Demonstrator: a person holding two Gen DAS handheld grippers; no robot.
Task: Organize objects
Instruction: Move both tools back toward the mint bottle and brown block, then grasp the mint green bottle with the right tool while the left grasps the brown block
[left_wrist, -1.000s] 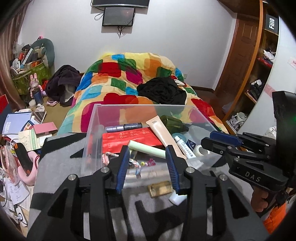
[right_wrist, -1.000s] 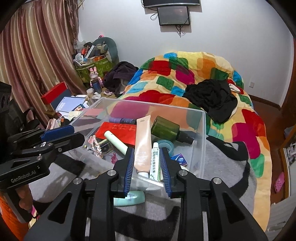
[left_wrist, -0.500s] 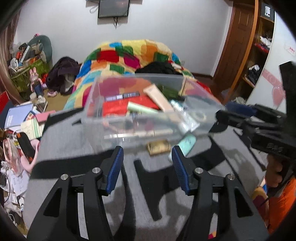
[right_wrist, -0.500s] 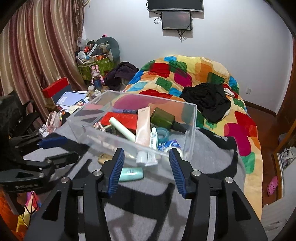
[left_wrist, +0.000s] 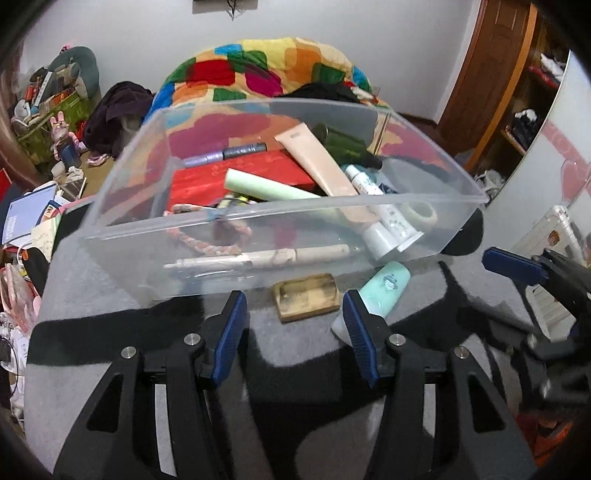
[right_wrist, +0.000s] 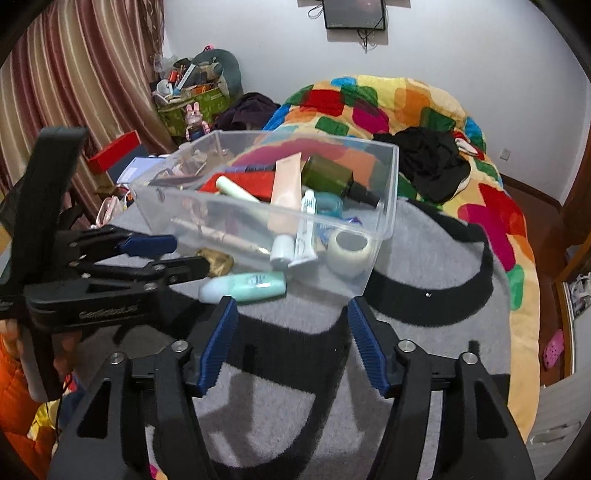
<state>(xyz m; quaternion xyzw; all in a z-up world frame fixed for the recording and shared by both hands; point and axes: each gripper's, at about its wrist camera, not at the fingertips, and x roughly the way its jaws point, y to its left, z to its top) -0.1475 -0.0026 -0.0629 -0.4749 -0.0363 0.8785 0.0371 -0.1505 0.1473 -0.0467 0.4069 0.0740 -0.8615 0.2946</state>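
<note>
Both grippers, left (left_wrist: 293, 325) and right (right_wrist: 291, 341), have spread wider, empty, backed off the clear bin (left_wrist: 258, 229).

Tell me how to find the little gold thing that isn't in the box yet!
Look at the big clear plastic bin sitting on the grey and black blanket. Just outside its near wall lie two things side by side: a flat gold case and a mint-green tube. The gold case is the short, shiny rectangular one, not the long, rounded pale green one.

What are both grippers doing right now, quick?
Left gripper: open, holding nothing.
Right gripper: jaws opening, nothing between them.
</note>
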